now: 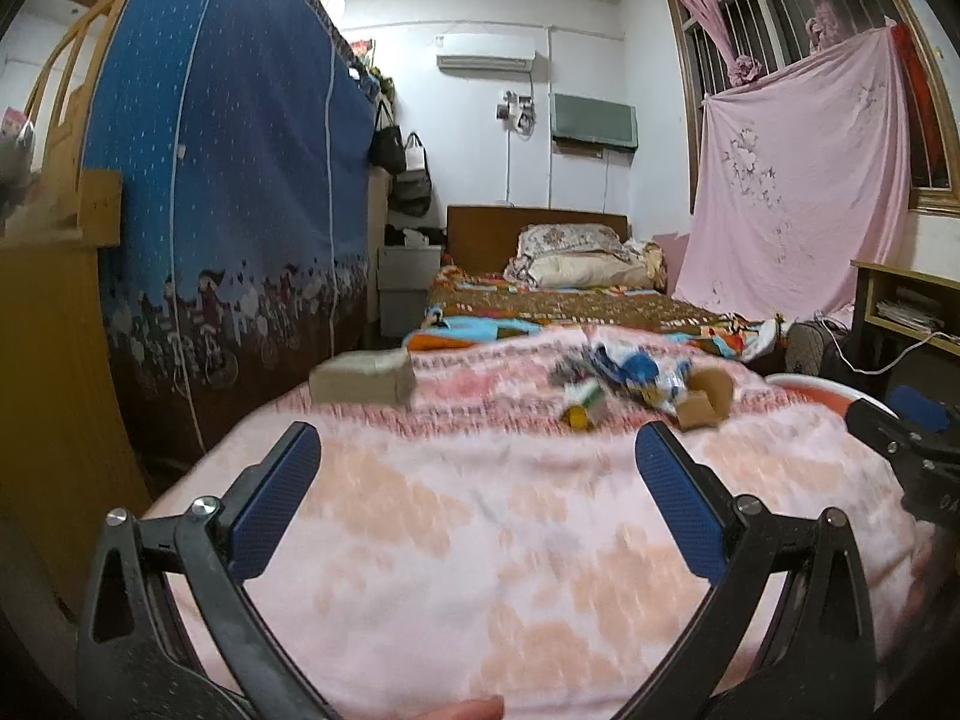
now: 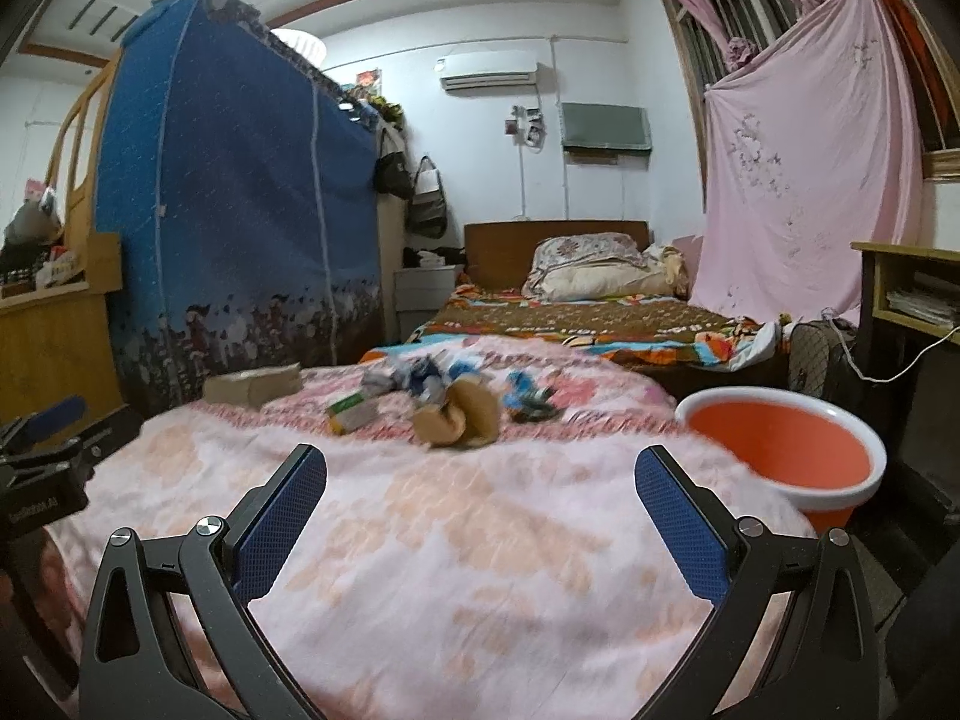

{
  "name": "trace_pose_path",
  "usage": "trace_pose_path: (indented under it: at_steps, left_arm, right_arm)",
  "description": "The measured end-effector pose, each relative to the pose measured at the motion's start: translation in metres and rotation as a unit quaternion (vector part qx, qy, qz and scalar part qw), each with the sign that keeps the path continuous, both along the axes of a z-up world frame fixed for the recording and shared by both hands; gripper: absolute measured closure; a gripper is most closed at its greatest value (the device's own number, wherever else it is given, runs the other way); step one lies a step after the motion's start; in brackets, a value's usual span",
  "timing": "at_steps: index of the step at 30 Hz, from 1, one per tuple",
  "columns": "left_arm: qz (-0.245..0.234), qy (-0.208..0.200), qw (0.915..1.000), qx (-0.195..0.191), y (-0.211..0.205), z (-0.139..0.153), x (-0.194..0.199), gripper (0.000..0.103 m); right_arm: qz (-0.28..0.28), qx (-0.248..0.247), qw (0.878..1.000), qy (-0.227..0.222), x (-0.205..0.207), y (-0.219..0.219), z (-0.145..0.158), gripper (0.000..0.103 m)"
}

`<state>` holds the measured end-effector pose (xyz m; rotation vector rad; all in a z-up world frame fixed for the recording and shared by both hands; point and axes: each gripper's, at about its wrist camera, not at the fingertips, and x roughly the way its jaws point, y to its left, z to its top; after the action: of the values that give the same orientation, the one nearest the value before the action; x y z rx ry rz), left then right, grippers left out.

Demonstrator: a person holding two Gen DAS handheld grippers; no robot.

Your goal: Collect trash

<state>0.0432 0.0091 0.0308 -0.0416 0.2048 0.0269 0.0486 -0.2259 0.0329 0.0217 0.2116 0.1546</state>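
Note:
Trash lies on a pink blanket (image 2: 480, 570) ahead of both grippers: a brown cardboard box (image 1: 363, 377) at the left, a green-and-white carton (image 2: 351, 409), crumpled blue-and-white wrappers (image 2: 420, 378) and brown cardboard pieces (image 2: 462, 420). The same pile (image 1: 636, 384) shows in the left wrist view. An orange basin (image 2: 780, 450) with a white rim stands at the blanket's right edge. My left gripper (image 1: 477, 498) is open and empty, well short of the trash. My right gripper (image 2: 480, 510) is open and empty too, left of the basin.
A tall blue fabric wardrobe (image 1: 240, 210) stands at the left. A bed (image 2: 570, 312) with pillows lies beyond the blanket. A wooden desk (image 2: 912, 288) with a white cable is at the right, a pink sheet (image 2: 810, 180) hanging behind it.

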Motion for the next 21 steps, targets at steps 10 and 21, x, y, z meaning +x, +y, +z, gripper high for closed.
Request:
trace_pose_path:
  at_steps: [10,21]
  left_arm:
    - [-0.017,-0.046,0.9987,-0.012,0.003,0.037,0.043,0.012]
    - [-0.055,-0.019,0.9982,-0.014,-0.014,0.034,0.095,0.012]
  right_arm:
    - [-0.005,-0.034,0.998,-0.06,0.04,-0.008,0.051,0.0]
    - [0.027,-0.056,0.997,-0.048,0.099,-0.011,0.05,0.0]
